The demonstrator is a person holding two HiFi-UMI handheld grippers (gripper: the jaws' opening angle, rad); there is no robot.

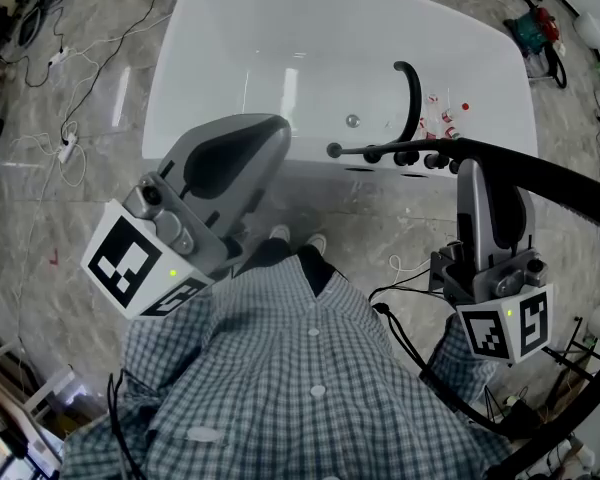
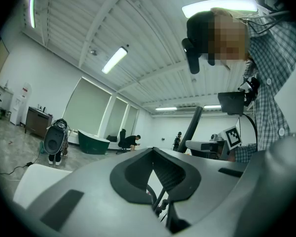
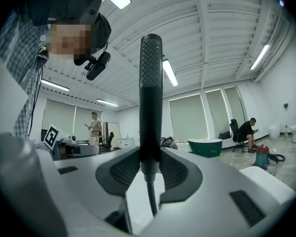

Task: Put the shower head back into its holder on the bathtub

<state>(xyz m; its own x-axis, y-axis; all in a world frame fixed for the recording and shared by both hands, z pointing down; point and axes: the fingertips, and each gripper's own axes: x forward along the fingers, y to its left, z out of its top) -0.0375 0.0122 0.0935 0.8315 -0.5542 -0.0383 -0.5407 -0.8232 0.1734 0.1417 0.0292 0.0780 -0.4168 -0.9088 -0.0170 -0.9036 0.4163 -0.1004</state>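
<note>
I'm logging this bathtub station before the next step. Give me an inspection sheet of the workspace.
Surface: white bathtub on a marbled floor.
Job's things: black shower head, held, not in a holder; black spout and fittings on the rim.
Clutter: small red-and-white bits by the spout.
Grippers: right gripper claw shut on the shower head; left gripper claw slightly apart, empty.
Cables: white cords on the floor; hose below the shower head.
Surroundings: green tub, seated person.

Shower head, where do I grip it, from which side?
Take the shower head by its straight, slim handle near the hose end, jaws closing across it from the side; the right gripper holds it so, leaving the textured tip free.
</note>
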